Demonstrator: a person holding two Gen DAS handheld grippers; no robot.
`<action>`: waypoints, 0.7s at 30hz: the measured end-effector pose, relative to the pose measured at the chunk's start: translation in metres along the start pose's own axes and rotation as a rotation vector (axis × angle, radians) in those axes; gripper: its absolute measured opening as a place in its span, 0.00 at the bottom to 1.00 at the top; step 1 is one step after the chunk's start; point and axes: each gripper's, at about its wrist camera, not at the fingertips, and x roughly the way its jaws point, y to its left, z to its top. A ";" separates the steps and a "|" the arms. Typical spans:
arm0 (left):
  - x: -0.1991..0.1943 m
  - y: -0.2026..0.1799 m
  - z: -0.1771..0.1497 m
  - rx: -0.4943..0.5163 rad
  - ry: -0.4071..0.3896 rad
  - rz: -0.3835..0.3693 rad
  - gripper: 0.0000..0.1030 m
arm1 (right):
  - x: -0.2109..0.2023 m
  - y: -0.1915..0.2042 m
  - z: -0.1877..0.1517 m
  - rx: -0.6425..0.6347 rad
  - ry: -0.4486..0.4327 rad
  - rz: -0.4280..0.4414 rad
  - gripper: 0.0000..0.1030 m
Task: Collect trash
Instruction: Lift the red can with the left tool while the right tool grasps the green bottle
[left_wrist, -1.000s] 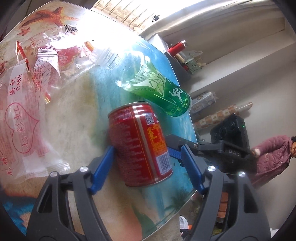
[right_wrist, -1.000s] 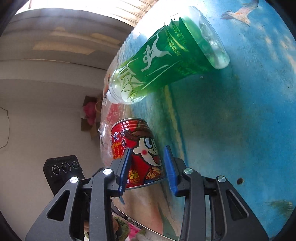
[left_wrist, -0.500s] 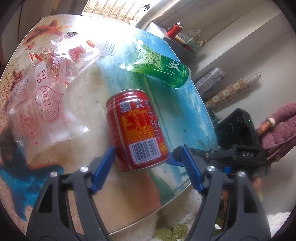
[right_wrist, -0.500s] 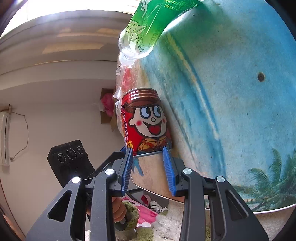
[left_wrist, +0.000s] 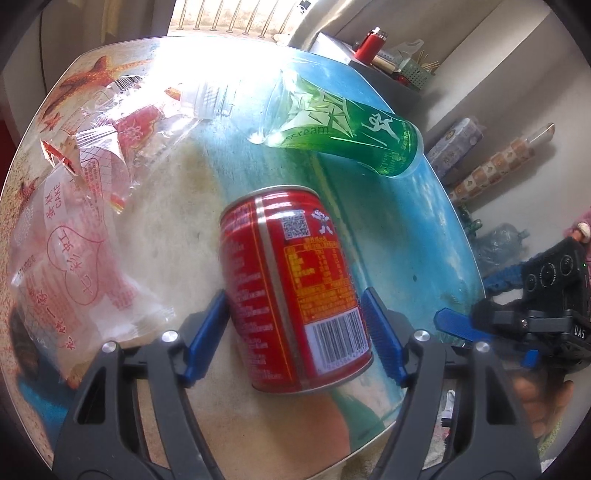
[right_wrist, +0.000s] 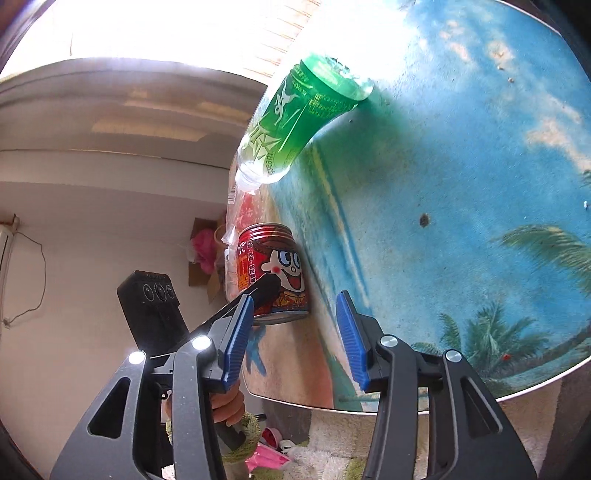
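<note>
Jaws: left gripper (left_wrist: 295, 334) clamped on can (left_wrist: 291, 284); right gripper (right_wrist: 293, 338) opening, empty. Can judged light, slick, dentable; best held mid-body.

Hand-held tongs — black frames, blue pads

Left tongs (left_wrist: 295, 332), right tongs (right_wrist: 295, 341): ribbed blue pads, silver screws — black camera box behind, lettered "DAS".

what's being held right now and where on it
The left gripper has the red can between its fingers at the lower body, apparently gripping it. The right gripper holds nothing; its jaws are opening, off the can.
</note>
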 end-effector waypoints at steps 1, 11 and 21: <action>0.001 0.001 0.000 -0.008 0.004 -0.003 0.65 | -0.005 0.002 0.001 -0.026 -0.014 -0.029 0.48; -0.007 0.009 -0.014 -0.042 -0.012 0.005 0.62 | -0.003 0.092 0.047 -0.597 -0.086 -0.356 0.73; -0.019 0.021 -0.029 -0.093 -0.023 0.000 0.62 | 0.113 0.151 0.085 -1.302 0.081 -0.717 0.83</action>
